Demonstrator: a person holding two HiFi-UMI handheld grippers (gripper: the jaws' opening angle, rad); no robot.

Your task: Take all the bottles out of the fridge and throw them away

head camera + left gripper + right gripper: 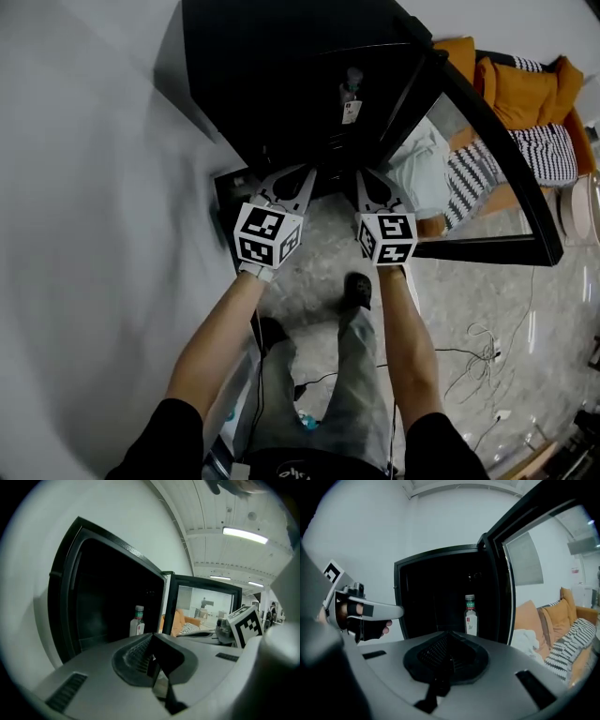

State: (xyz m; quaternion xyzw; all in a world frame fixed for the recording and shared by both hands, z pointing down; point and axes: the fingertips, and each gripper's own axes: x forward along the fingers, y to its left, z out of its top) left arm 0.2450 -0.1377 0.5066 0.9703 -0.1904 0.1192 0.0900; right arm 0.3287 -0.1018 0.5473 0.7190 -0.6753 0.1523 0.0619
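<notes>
Bottle (470,616) in sight, and it is the only one we can pick out: clear, with a green-banded cap and a white label. It stands alone inside the fridge (281,84), deep in the dark cavity and over toward the hinge side. The rest of the interior is too dark to rule out more. It is upright with its long axis vertical, cap pointing straight up and label turned out toward the opening.

The door (487,141) is swung wide to the right, we reckon so that the opening stays free for both arms. Beyond its glass we can see an orange sofa (525,89) with a striped cushion (553,155).

We hold the left gripper (292,180) and the right gripper (373,183) side by side just in front of the opening, both noses aimed into it and tipped a little downward. That looks like a lining-up pose, not a grab, because both are well short of the bottle.

Left tongs are clenched, pads meeting with nothing between them. Right tongs are the same, pressed together and empty.

Our read is that the right gripper is nearer the bottle's side of the cavity, so it is the likelier one to go in. Its jaws would have to part first. With the bottle upright, a level pinch across the body or the neck suits it, and a careless nudge could tip it over
</notes>
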